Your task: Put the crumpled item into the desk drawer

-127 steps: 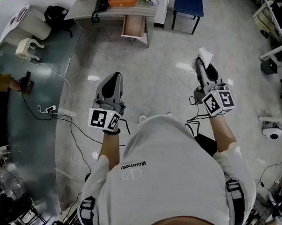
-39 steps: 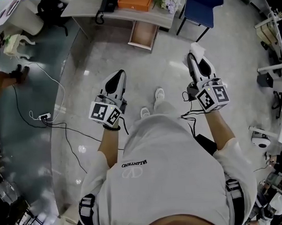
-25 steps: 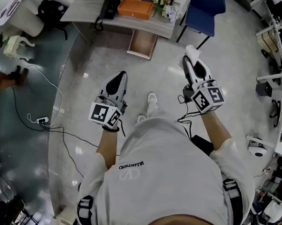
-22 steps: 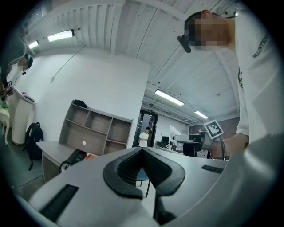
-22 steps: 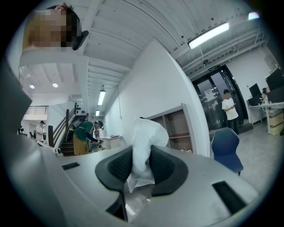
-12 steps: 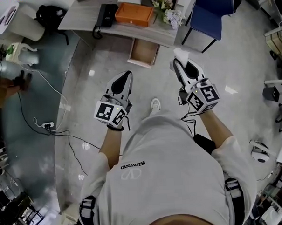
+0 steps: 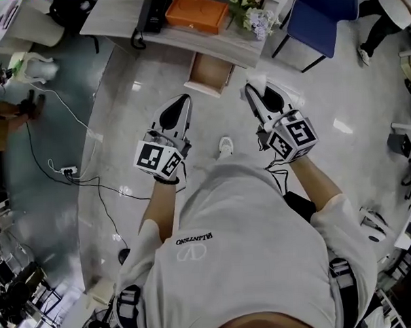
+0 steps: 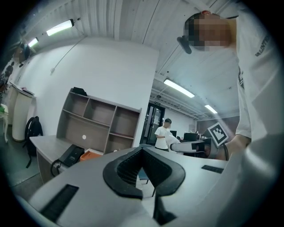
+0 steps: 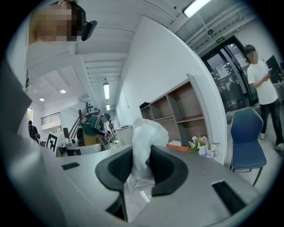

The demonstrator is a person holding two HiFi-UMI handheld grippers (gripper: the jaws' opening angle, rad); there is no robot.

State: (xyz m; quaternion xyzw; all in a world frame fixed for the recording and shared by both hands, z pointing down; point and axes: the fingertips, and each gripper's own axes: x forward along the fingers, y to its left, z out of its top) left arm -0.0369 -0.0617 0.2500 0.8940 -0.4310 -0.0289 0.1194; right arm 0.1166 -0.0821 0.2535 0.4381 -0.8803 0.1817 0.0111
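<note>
crumpled item [image 9: 146, 135]: one, white and thin like plastic film or tissue, pinched in the right gripper [image 9: 143, 150], its loose top puffing out above the tips
right gripper jaws: part closed, pressing on the item's lower folds
left gripper [image 8: 142, 150] jaws: together, holding nothing
item's place: in the air near the desk's [image 7: 118, 21] front edge, just right of the drawer [image 7: 208, 70]
handling: probably very light, soft and slippery; grip the bunched middle, not a stray flap
count: one drawer, pulled open; two grippers
</note>
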